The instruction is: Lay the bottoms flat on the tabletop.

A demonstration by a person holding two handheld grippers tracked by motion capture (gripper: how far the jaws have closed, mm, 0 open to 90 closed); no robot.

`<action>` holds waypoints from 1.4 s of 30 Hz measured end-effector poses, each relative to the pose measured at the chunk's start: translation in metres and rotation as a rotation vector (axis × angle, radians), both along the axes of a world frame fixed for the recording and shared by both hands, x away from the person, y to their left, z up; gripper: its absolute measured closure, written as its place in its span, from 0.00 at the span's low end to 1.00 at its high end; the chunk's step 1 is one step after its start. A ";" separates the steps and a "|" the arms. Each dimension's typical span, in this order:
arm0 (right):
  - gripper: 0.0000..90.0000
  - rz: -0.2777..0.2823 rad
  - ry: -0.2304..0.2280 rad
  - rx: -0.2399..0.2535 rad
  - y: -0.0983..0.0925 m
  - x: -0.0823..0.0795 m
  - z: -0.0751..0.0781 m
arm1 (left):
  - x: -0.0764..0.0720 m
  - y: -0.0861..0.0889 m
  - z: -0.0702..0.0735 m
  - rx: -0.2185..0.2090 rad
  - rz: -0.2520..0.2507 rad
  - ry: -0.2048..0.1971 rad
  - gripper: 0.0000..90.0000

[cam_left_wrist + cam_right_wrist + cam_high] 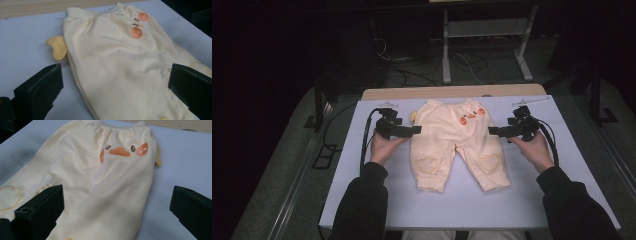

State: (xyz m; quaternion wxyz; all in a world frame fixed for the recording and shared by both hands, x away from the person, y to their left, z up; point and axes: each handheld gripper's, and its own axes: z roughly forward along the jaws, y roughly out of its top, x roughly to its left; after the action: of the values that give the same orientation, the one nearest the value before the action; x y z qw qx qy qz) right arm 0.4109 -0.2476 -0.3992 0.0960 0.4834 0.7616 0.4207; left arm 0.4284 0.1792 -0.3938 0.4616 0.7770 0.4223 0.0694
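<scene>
1. Baby pants [455,142] flat on the white table [362,200], waistband at the far edge, legs running back toward the person.
2. Left gripper [416,130] and right gripper [492,131] both spread wide, nothing grasped, one just off each side at hip level, pointing inward. Neither really closer.
3. No readable brand or writing, just a duck face [120,151] print.

I counted one pair of yellow baby trousers [455,141] on one counter [362,190]. I held two tools, the left tool [414,130] and the right tool [493,131]. One yellow wing flap [57,47] was noted.
</scene>
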 end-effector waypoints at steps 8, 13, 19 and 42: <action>0.00 0.014 -0.008 -0.001 0.001 -0.019 -0.001 | -0.019 -0.002 0.005 -0.014 -0.017 -0.025 0.00; 0.00 0.027 -0.027 -0.003 0.001 -0.032 0.000 | -0.032 -0.002 0.005 -0.011 -0.029 -0.039 0.00; 0.00 0.040 -0.054 -0.005 -0.001 -0.050 0.000 | -0.047 0.000 0.002 -0.019 -0.046 -0.051 0.00; 0.00 0.050 -0.142 0.032 -0.014 -0.121 -0.010 | -0.122 0.024 -0.015 -0.094 -0.089 -0.157 0.00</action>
State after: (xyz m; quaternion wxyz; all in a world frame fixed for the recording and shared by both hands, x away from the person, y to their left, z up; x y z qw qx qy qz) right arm 0.2894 -0.2620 -0.4092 0.1315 0.4349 0.7578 0.4683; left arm 0.3066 0.2033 -0.4091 0.5319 0.7647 0.3526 0.0893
